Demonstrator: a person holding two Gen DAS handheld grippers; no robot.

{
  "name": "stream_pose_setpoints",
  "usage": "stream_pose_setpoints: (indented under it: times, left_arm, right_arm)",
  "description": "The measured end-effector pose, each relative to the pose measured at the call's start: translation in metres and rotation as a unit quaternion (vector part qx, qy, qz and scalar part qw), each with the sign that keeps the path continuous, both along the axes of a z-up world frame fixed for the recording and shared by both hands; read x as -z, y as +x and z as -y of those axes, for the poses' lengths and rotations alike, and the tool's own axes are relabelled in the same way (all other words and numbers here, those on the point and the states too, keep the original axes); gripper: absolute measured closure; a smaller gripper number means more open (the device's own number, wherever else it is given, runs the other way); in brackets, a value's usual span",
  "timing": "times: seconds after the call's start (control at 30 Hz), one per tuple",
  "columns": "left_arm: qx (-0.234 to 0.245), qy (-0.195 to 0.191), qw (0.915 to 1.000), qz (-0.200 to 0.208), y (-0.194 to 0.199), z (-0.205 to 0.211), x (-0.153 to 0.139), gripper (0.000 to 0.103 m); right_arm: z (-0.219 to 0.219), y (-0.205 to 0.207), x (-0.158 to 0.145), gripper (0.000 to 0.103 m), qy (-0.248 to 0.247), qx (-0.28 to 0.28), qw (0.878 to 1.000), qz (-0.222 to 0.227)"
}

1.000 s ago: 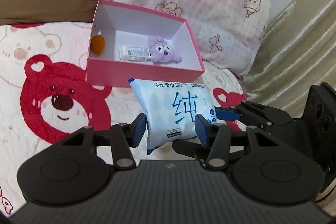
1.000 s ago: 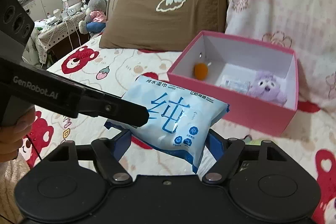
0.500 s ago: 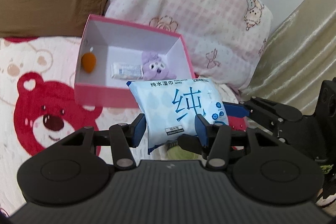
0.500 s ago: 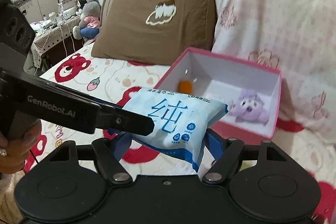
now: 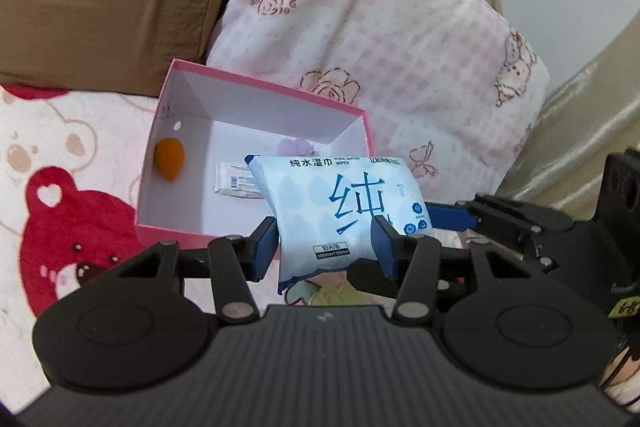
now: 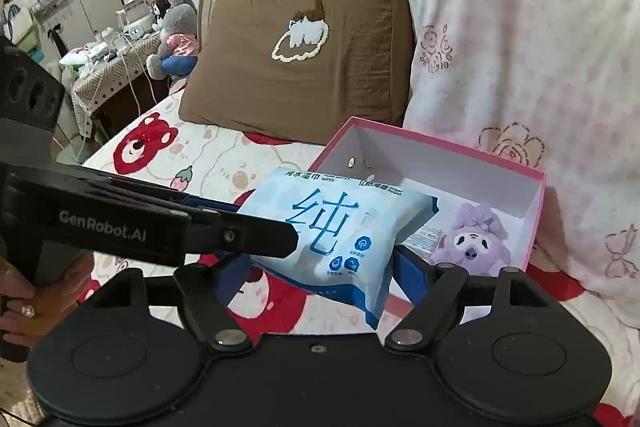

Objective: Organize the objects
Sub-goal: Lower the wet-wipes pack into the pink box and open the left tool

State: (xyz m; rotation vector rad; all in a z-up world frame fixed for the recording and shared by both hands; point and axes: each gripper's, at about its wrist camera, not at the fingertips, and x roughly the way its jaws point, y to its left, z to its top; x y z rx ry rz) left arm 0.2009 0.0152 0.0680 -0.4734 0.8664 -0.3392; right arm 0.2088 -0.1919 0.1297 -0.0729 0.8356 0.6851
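Above the pink box's (image 5: 256, 239) near wall, a wet wipes pack (image 5: 340, 211) is hanging.
Left gripper (image 5: 325, 247) fingers are pinching its lower end; right gripper (image 6: 320, 273) fingers, just opening slightly, are bracketing its side.

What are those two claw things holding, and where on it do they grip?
Both hold one pack of wet wipes above the bed. The left gripper pinches its near end across the width; the right gripper clamps its side.

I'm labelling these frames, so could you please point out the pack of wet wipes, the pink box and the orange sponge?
pack of wet wipes (image 5: 340, 203): left wrist view, on its printed front.
pink box (image 5: 264, 93): left wrist view, on its far rim.
orange sponge (image 5: 170, 159): left wrist view, on its middle.
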Motion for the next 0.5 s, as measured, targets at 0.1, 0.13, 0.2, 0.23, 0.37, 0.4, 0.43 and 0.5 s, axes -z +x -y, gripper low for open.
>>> stream_pose_setpoints:
  times: [0.1,0.13,0.2,0.23,0.37,0.4,0.43,0.5]
  left_arm:
    - [-0.002,-0.004,0.9999,-0.011,0.017,0.0,0.007,0.055]
    - [-0.002,-0.004,0.9999,-0.014,0.022,0.001,0.009,0.055]
    - [0.001,0.003,0.9998,-0.022,0.033,0.004,0.015,0.055]
    - [-0.002,0.005,0.9996,-0.028,0.039,0.005,0.02,0.055]
    - [-0.006,0.009,0.9989,-0.047,0.06,0.009,0.041,0.055]
    - [-0.004,0.009,0.9988,-0.049,0.066,0.01,0.048,0.055]
    - [0.001,0.008,0.9987,-0.05,0.071,0.01,0.054,0.055]
    - [0.007,0.011,0.9984,-0.055,0.079,0.012,0.064,0.055]
  right_arm:
    - [0.005,0.014,0.005,0.021,0.013,0.011,1.0,-0.013]
    - [0.006,0.018,0.007,0.021,0.013,0.014,1.0,-0.018]
    - [0.004,0.026,0.011,0.021,0.007,0.021,1.0,-0.021]
    - [0.002,0.031,0.014,0.021,0.0,0.024,1.0,-0.02]
    - [-0.001,0.048,0.029,0.021,-0.02,0.032,0.999,-0.023]
    - [-0.001,0.051,0.034,0.021,-0.021,0.035,0.999,-0.027]
    - [-0.001,0.056,0.041,0.021,-0.021,0.043,0.998,-0.03]
    - [0.0,0.062,0.052,0.021,-0.023,0.055,0.998,-0.031]
